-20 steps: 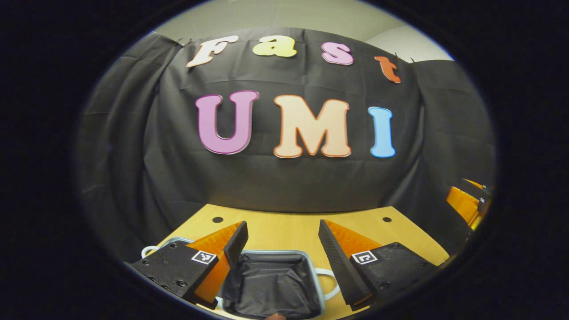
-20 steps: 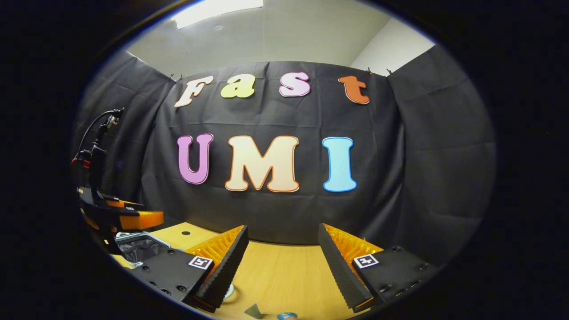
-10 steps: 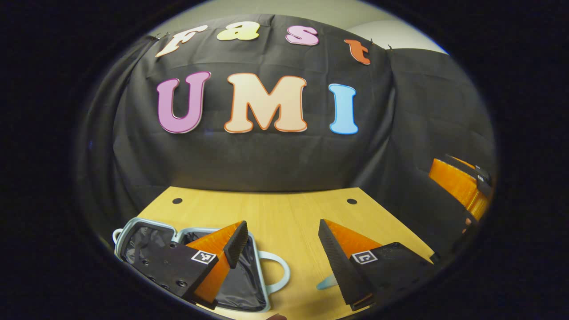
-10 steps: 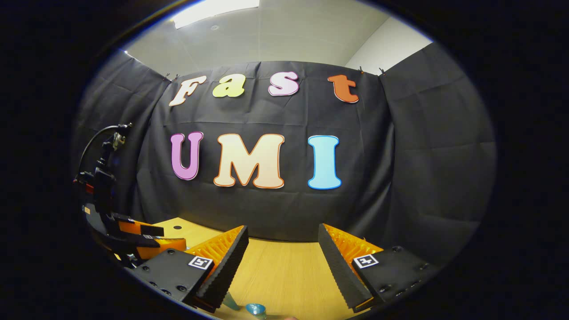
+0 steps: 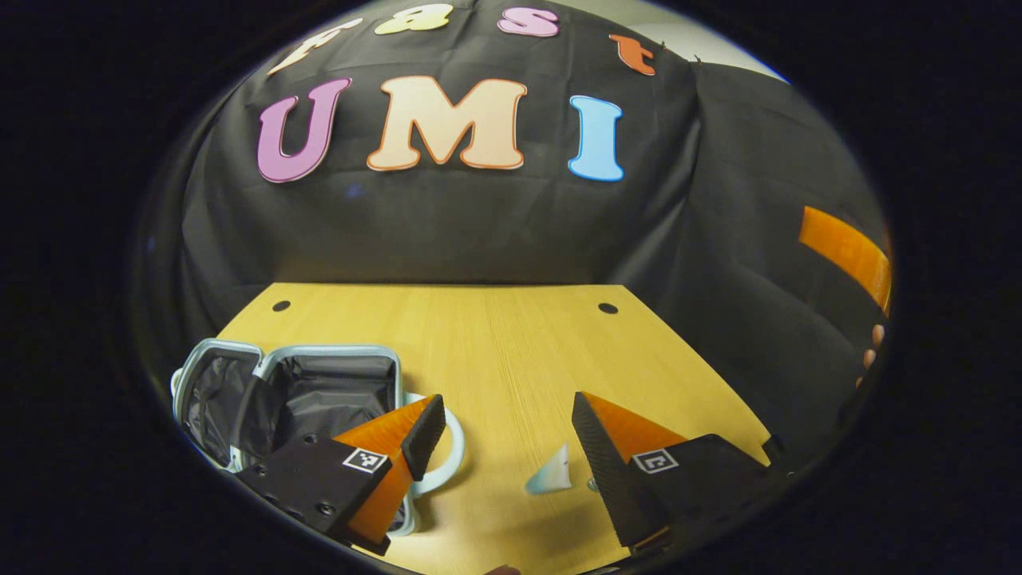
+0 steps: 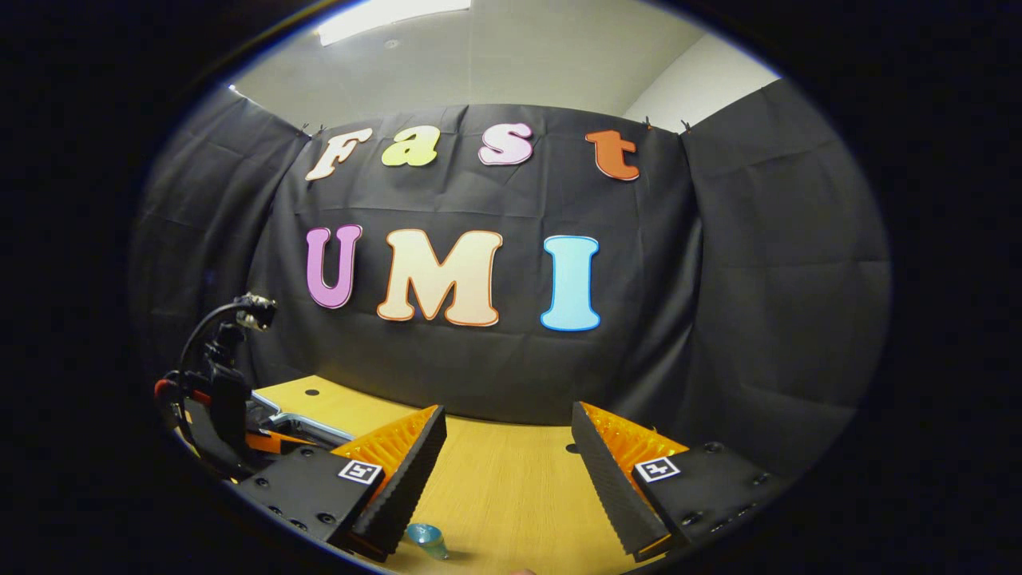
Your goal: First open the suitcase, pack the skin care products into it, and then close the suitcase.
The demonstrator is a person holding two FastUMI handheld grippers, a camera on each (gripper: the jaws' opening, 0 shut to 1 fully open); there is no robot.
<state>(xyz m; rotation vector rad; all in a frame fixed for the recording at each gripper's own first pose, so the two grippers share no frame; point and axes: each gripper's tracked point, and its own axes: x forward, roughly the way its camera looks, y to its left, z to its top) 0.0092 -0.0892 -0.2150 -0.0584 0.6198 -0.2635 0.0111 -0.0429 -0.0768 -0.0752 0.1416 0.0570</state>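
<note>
Left gripper view: suitcase (image 5: 319, 391) lies open on the table (image 5: 511, 335); small tube (image 5: 551, 477) beside it, near the left gripper (image 5: 507, 435), jaws apart, empty. Tube is likely light, soft, slippery; pinch mid-body. Right gripper (image 6: 509, 447) also gapes empty.

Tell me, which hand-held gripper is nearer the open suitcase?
The left hand-held gripper: the suitcase lies just behind its finger, whereas the right hand-held gripper sits farther off along the table.

Open suitcase (image 5: 319, 391) left on table (image 5: 495, 343), perhaps tube (image 5: 551, 479) rightward.
</note>
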